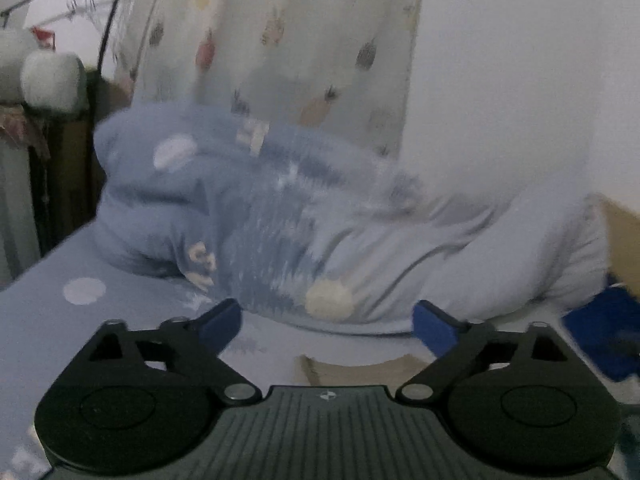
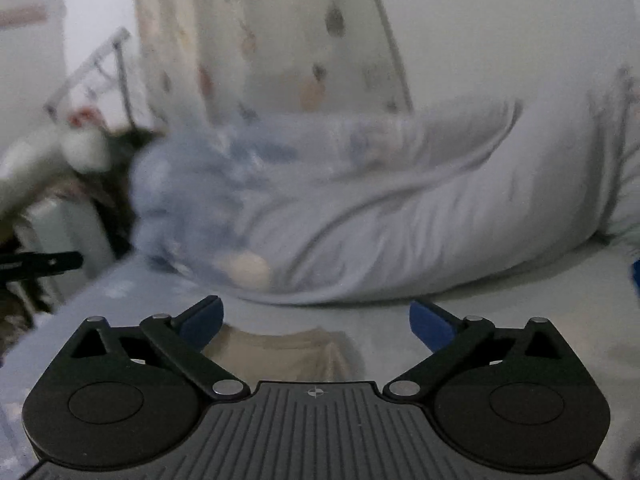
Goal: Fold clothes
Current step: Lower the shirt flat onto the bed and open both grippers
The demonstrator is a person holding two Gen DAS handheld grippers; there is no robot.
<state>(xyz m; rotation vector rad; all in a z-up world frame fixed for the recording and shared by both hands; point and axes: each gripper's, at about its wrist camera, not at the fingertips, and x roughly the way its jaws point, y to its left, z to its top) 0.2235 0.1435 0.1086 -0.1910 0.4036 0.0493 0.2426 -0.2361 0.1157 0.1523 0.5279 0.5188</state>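
A tan garment (image 1: 360, 372) lies flat on the pale blue bed sheet (image 1: 60, 320), just below and between my left gripper's (image 1: 326, 324) blue fingertips. It also shows in the right wrist view (image 2: 280, 354), right in front of my right gripper (image 2: 316, 322). Both grippers are open wide and hold nothing. Most of the garment is hidden under the gripper bodies. Both views are blurred.
A bunched blue quilt with pale dots (image 1: 240, 208) and a white pillow (image 2: 440, 220) lie across the bed behind the garment. A pineapple-print curtain (image 1: 280, 40) hangs behind. A rack and plush things (image 1: 48, 80) stand at the left. A blue object (image 1: 600, 332) is at right.
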